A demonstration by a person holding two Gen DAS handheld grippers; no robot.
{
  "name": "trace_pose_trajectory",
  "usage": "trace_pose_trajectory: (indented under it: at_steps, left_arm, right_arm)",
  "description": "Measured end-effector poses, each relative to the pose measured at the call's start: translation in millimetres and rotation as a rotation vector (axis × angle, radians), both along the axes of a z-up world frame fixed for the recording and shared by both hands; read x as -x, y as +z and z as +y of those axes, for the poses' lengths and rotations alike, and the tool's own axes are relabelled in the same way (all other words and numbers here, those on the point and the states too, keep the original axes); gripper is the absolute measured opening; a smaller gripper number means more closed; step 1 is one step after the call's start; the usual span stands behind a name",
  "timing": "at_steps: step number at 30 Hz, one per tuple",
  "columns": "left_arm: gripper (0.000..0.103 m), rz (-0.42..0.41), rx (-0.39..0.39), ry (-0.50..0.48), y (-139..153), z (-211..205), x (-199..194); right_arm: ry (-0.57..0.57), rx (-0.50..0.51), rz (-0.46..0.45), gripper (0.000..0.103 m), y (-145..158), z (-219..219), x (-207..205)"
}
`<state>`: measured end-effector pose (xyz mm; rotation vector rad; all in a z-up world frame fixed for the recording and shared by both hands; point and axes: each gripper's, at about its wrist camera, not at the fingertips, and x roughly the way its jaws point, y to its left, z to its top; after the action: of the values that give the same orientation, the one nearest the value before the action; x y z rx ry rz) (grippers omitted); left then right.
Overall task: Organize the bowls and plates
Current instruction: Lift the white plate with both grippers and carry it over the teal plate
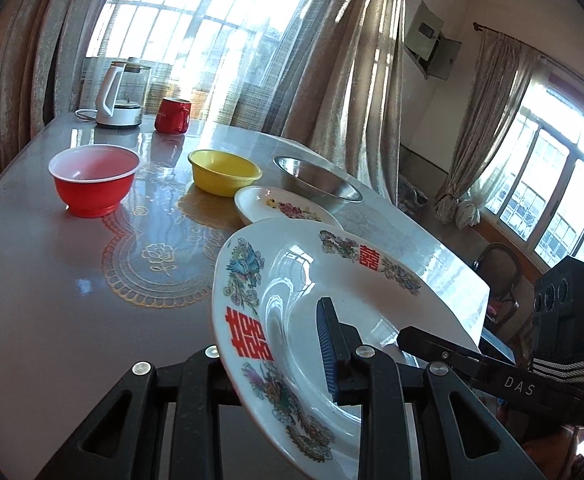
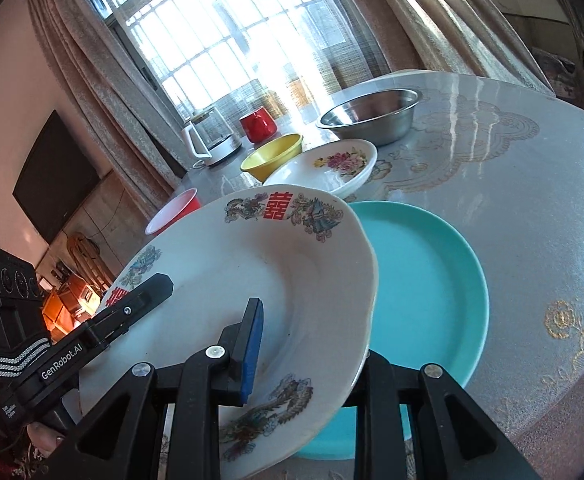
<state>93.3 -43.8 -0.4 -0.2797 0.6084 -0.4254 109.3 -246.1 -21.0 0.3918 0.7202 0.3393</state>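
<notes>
Red 囍 marks the plate point(image 1: 292, 292); grippers read "DAS" and "GenRobot.AI".

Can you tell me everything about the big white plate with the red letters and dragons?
The big white glossy ceramic-looking plate has a deep well, red double-happiness signs and colourful dragon and phoenix patterns on its rim. It is tilted, lifted above the turquoise round plate. Left tongs and right tongs clamp its rim.

The large white glazed ceramic plate with red characters point(image 2: 228, 272) shines glossy; the far round steel bowl point(image 2: 370, 116) looks brushed metal; the teal plastic plate point(image 2: 424, 272) looks matt.
</notes>
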Motion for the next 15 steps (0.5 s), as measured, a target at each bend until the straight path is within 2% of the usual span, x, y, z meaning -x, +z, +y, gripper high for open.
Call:
trace_pose_trajectory:
  at_steps: [15]
  left_arm:
    - [0.028, 0.069, -0.041, -0.118, -14.3, -46.6, -22.5]
  right_arm:
    - [-0.124, 0.019, 0.058, 0.025, -7.0, -37.7, 3.6]
